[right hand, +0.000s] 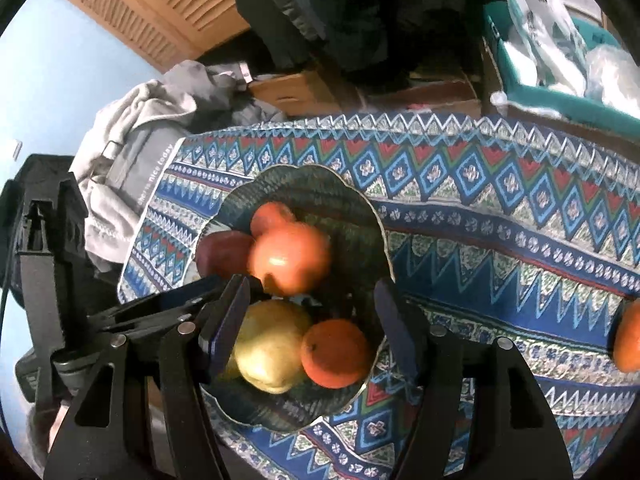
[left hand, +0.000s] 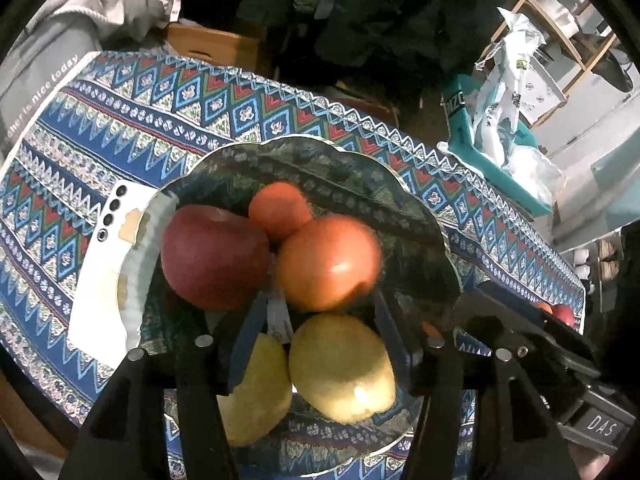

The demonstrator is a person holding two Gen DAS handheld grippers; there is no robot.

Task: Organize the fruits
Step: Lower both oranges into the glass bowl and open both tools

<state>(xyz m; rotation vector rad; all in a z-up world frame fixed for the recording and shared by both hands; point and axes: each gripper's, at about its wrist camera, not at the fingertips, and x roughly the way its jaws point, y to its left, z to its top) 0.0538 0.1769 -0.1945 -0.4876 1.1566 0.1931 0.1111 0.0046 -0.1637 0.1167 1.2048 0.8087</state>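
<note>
A dark glass plate (left hand: 408, 208) (right hand: 352, 216) on the patterned cloth holds a red apple (left hand: 212, 256) (right hand: 222, 254), a large orange-red fruit (left hand: 328, 262) (right hand: 290, 260), a small orange (left hand: 280, 210) (right hand: 272, 216) and yellow pears (left hand: 340, 368) (right hand: 270, 346). Another orange (right hand: 336, 352) lies at the plate's near side in the right wrist view. My left gripper (left hand: 320, 320) is open over the plate, its jaws either side of the large fruit and a pear. My right gripper (right hand: 312, 320) is open above the pear and orange, holding nothing.
A white phone (left hand: 104, 264) lies left of the plate. A loose orange (right hand: 628, 340) sits on the cloth at the right. Grey clothing (right hand: 132, 152), cardboard boxes (left hand: 216, 42) and a teal bin with plastic bags (left hand: 496, 132) lie beyond the table edge.
</note>
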